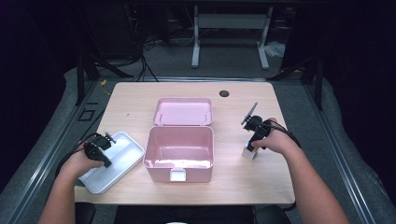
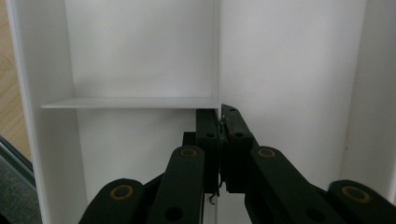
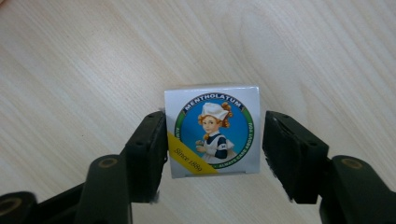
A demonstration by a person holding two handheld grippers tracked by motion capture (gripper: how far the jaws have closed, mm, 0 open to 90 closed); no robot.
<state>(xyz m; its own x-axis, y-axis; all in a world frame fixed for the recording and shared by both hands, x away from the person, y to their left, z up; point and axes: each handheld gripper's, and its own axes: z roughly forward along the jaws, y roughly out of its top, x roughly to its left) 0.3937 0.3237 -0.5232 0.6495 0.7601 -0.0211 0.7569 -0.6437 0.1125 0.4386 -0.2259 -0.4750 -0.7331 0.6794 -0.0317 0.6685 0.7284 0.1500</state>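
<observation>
Two tools are in my hands, one on each side of the light wooden desk [image 1: 233, 182]. My left tool [image 1: 108, 136] sits over the white plastic tray with walls inside it [image 1: 122, 161], near the front left corner of the desk. Seen from the left gripper view, its black jaws are pressed together on the thin upright wall [image 2: 219, 56] that splits the tray, just where a crossing wall meets it.

My right tool [image 3: 215, 142] points down at a small white square box with a round blue picture of a girl in a white cap [image 3: 213, 130]. The box stands on the desk to the right of the big pink box. The jaws are spread with the little box between them. The left jaw is at the box's side, maybe touching it. The right jaw has a small gap to the box. The box is not pinched.

Between my hands sits an open pink plastic box with a white latch [image 1: 180, 154]. It is bare inside. Its pink lid [image 1: 183, 112] lies flat right behind it. Farther back, a small dark round hole [image 1: 224, 93] is in the desk near the far edge.
</observation>
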